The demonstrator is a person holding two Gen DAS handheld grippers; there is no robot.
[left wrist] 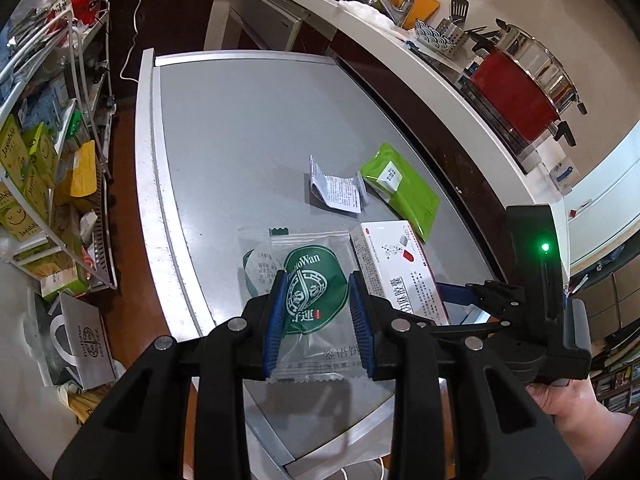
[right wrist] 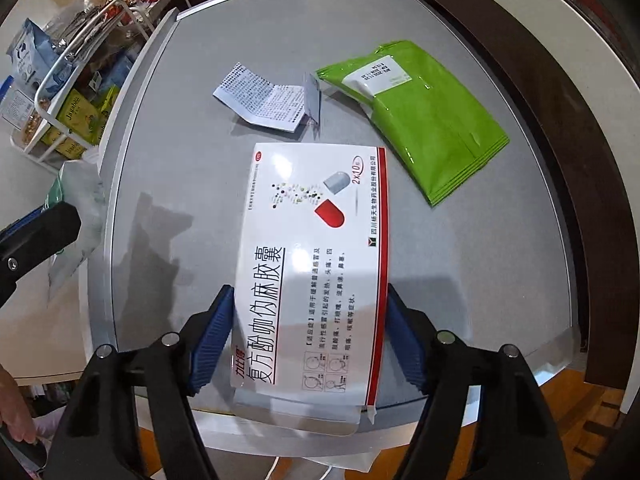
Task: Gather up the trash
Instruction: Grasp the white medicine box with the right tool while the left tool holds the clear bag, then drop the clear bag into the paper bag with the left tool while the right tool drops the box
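Bright, sharp, edge-warped, mild glare

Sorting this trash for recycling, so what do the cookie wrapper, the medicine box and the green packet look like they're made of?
Cookie wrapper: thin clear plastic film with green print; see-through, crinkled, serrated edge.
Medicine box: glossy coated cardboard, probably; flat panels, crisp edges, glare, open end flap.
Green packet: shiny plastic or foil-lined film; the look doesn't settle which; creased, with a white paper-like label.

Both grippers are black plastic linkages with round silver rivets at the joints, each finger faced with a ribbed blue pad [left wrist: 276,320]. On the right gripper [left wrist: 452,296], a small green light [left wrist: 544,247] glows in its black housing at right of frame
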